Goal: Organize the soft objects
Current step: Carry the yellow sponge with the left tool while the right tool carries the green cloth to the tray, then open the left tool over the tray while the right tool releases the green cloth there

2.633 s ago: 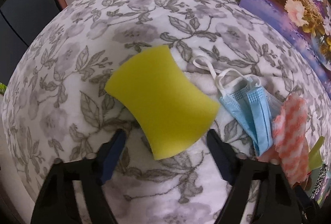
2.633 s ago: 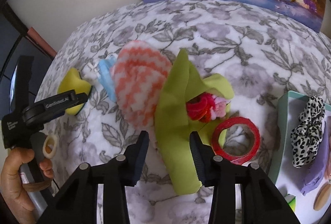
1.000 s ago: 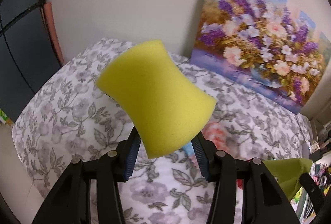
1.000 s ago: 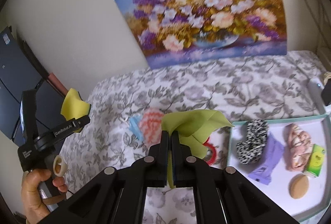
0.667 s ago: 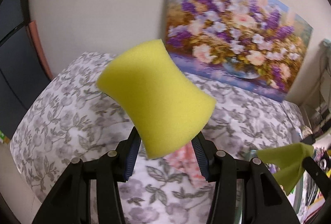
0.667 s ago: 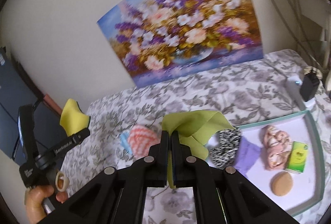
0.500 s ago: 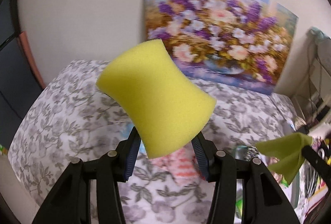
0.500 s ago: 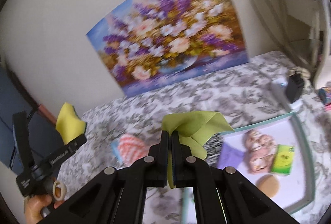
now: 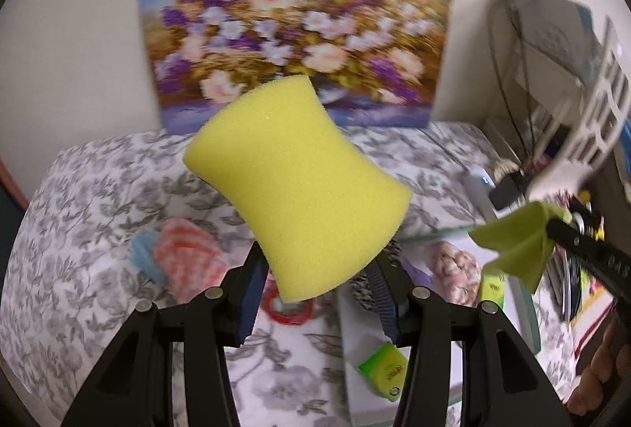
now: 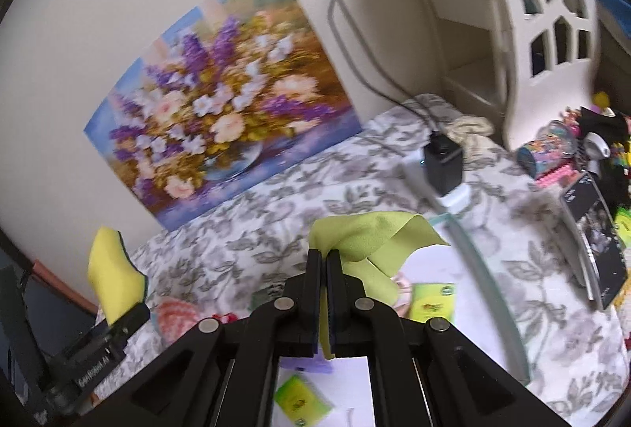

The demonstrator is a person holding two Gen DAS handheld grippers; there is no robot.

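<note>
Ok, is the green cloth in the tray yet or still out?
Out. The green cloth hangs crumpled from the shut right hand-held gripper, lifted above the tray, not lying in it.

Left hand-held gripper [image 9: 315,293] clamps yellow sponge [image 9: 295,186] above floral bedspread [image 9: 98,190]

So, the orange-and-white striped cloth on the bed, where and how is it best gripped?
Probably pinch the raised hump of the striped cloth from above: it lies bunched on the bedspread, so no flat edge offers itself. Keep off the blue mask touching its left side.

both wrist views overlook the floral bedspread [image 9: 98,269].
</note>
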